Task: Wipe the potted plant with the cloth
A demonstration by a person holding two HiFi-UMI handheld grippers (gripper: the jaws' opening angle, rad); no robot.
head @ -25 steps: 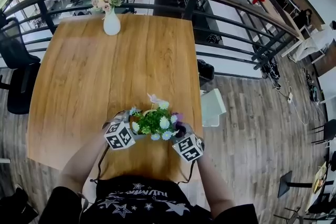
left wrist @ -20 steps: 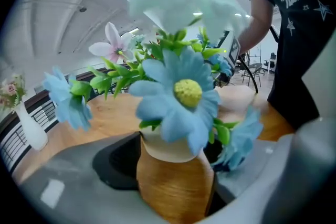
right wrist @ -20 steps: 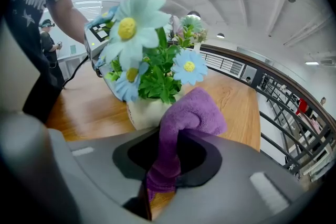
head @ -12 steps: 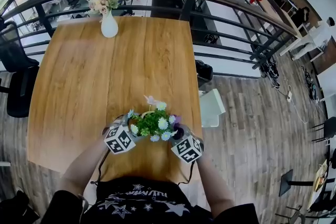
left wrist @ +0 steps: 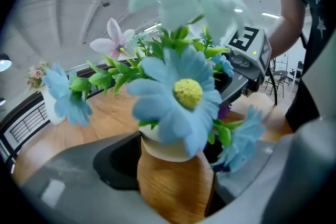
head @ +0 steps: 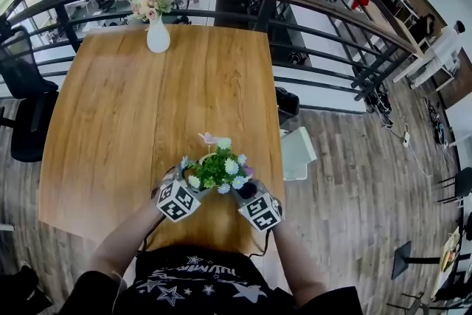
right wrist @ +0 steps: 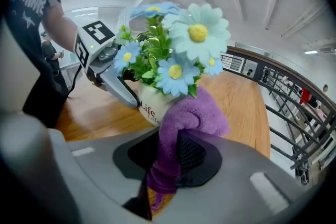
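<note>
Fingers (left wrist: 68, 186) of the left gripper (left wrist: 176, 157), which have just been closing, clamp the cream pot (left wrist: 163, 145); the right gripper (right wrist: 168, 165) pinches a purple cloth (right wrist: 194, 113) against its side.
On the table (head: 110, 107) the plant (head: 215, 172) stands at 6 o'clock, a white vase (head: 158, 37) at 12, a railing (head: 310, 7) beyond. Blue and white flowers (left wrist: 178, 97) over green leaves hide most of the pot from above and crowd the left gripper view.
</note>
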